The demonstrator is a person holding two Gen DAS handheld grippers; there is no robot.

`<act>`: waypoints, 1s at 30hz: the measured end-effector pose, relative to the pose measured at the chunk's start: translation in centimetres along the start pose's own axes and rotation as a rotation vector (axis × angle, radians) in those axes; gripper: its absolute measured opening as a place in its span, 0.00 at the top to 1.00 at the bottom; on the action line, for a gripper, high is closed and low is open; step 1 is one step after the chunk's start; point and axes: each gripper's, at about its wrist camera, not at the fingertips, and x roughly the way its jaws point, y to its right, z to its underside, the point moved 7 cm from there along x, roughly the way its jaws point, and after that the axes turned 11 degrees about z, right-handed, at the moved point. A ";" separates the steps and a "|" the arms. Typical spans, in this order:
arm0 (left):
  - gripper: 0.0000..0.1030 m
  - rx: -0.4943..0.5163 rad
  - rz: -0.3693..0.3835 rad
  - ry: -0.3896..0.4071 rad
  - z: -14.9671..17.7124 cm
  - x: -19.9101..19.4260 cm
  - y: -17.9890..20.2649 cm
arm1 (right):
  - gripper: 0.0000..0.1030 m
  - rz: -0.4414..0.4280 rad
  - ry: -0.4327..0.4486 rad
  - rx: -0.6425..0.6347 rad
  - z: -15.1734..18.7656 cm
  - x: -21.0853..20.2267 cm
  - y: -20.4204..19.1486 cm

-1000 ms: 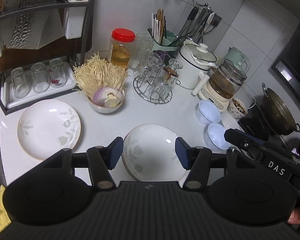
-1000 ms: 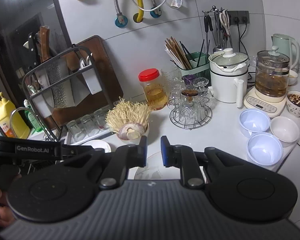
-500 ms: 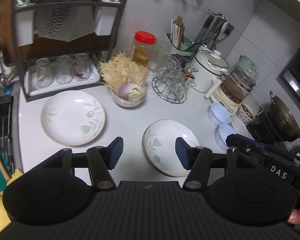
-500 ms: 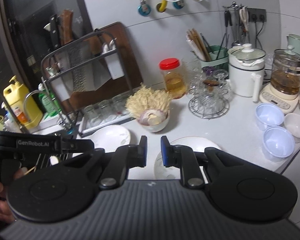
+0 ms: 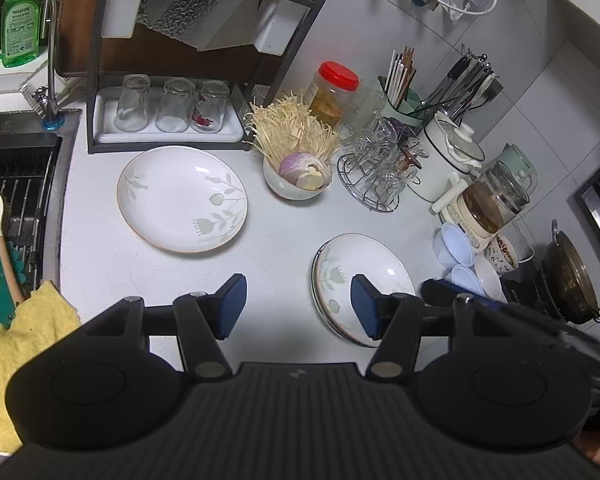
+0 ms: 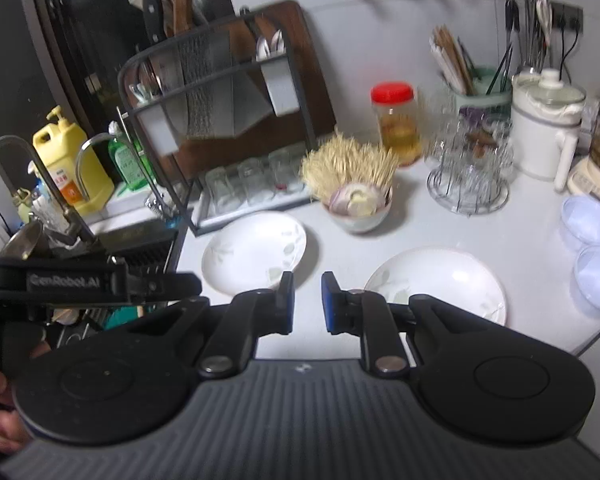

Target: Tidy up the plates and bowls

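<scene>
A single white floral plate (image 5: 182, 199) lies on the counter at the left, also in the right wrist view (image 6: 256, 250). A stack of similar plates (image 5: 360, 276) lies at the right, also in the right wrist view (image 6: 440, 280). Pale blue bowls (image 5: 454, 242) and a white bowl sit at the counter's right edge, also in the right wrist view (image 6: 588, 220). My left gripper (image 5: 298, 306) is open and empty, above the counter between the plates. My right gripper (image 6: 307, 302) is nearly closed and empty, held above the front edge.
A dish rack with upturned glasses (image 5: 168, 108) stands at the back left beside the sink (image 5: 16, 176). A bowl of enoki mushrooms (image 5: 298, 176), a red-lidded jar (image 5: 334, 92), a wire glass stand (image 5: 376, 176), a white pot and a kettle crowd the back.
Both grippers have swung to the left: the plate stack slid right in view and the single plate, rack and sink came further in. Jaw openings are unchanged.
</scene>
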 end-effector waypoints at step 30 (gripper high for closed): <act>0.38 -0.069 -0.068 0.181 -1.9 -2.5 -6.7 | 0.82 -0.127 -0.060 -0.170 -2.4 4.5 -6.9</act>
